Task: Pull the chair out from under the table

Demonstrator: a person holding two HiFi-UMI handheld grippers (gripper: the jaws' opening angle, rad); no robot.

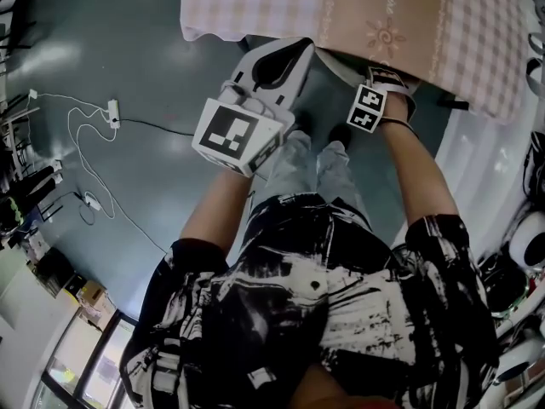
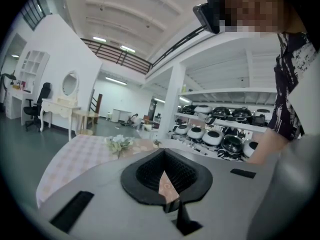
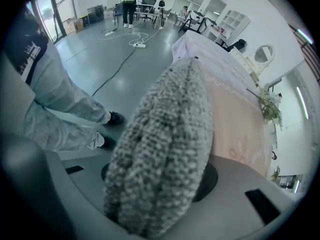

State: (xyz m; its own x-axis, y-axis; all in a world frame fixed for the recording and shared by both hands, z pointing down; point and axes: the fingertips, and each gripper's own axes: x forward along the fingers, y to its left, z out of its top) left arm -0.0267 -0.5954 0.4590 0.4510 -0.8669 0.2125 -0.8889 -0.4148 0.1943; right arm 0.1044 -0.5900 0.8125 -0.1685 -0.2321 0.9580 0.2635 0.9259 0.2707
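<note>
At the near edge of the table (image 1: pixel 255 7), in the head view, the person stands with both arms stretched forward. The right hand-held gripper (image 1: pixel 385 83) points steeply down right at the hem of the cloth, and the left hand-held gripper (image 1: pixel 294 54) hangs beside it over the floor, close to the same edge. The chair is hard to make out from here, hidden by the gripper and the overhanging cloth. In the left gripper view, the left hand-held gripper (image 2: pixel 163 171) has its ribbed pads drawn together with nothing between them. Only a sliver of pink cloth shows through the gap, and beyond it are the table (image 2: pixel 75 156), a bunch of flowers (image 2: pixel 119 143) and shelves of pots (image 2: pixel 220 129). This gripper has no part in the grasp. In the right gripper view, the right hand-held gripper (image 3: pixel 155 209) is clamped on the top of the chair (image 3: pixel 165 129), whose grey, nubbly upholstered back fills the space between the jaws. The back stands right against the near edge of the table (image 3: pixel 235 124), with the person's shoes (image 3: pixel 114 118) on the floor beside it. As I judge it, the reach and the grasp are done, while the chair sits tucked in against the table. The whole pull backward, away from that edge, is left to do.
</note>
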